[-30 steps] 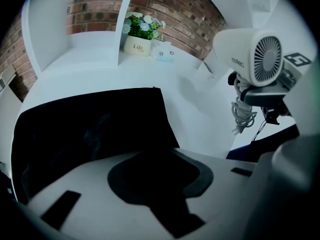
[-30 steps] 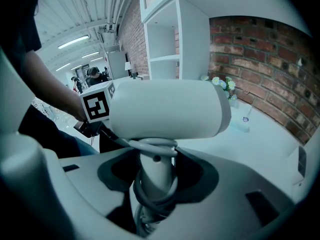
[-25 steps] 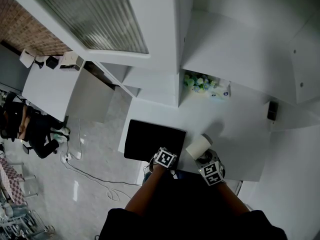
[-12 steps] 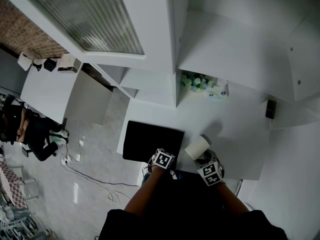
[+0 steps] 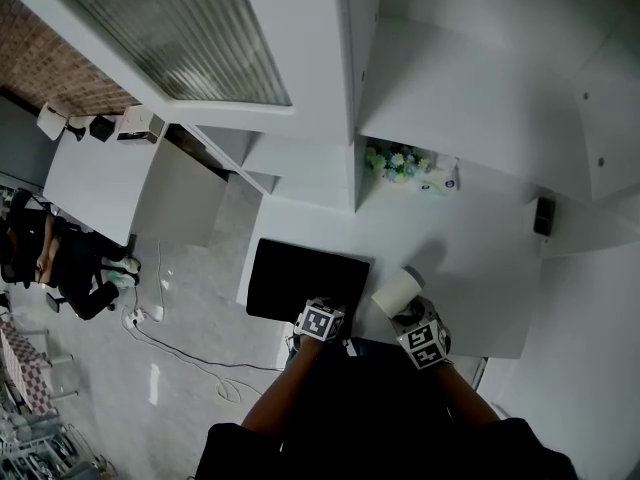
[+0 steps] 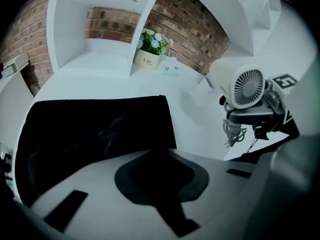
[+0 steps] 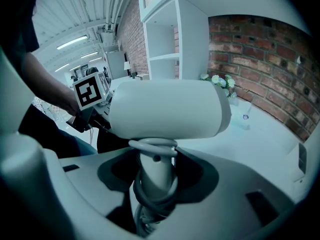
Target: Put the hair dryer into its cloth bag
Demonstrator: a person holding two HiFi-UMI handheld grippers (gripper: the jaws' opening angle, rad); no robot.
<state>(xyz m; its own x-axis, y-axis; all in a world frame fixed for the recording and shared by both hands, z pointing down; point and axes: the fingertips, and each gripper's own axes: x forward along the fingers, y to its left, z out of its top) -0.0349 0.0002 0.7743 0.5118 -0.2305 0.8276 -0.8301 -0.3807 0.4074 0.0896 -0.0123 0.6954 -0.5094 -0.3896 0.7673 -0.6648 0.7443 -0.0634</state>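
Fingers (image 7: 235,184) of the right gripper (image 7: 159,184) clamp the handle of the white hair dryer (image 7: 165,109), whose cord is coiled round that handle. The barrel sits above the jaws, over the white table (image 5: 480,268) near its front edge. The left gripper (image 6: 159,176) has just been closing its jaws, which pinch the near edge of the black cloth bag (image 6: 95,129). The bag lies flat on the table just left of the dryer. At the back of the table, a potted flower (image 6: 148,58) stands by the white shelf unit (image 6: 90,14), well apart from both.
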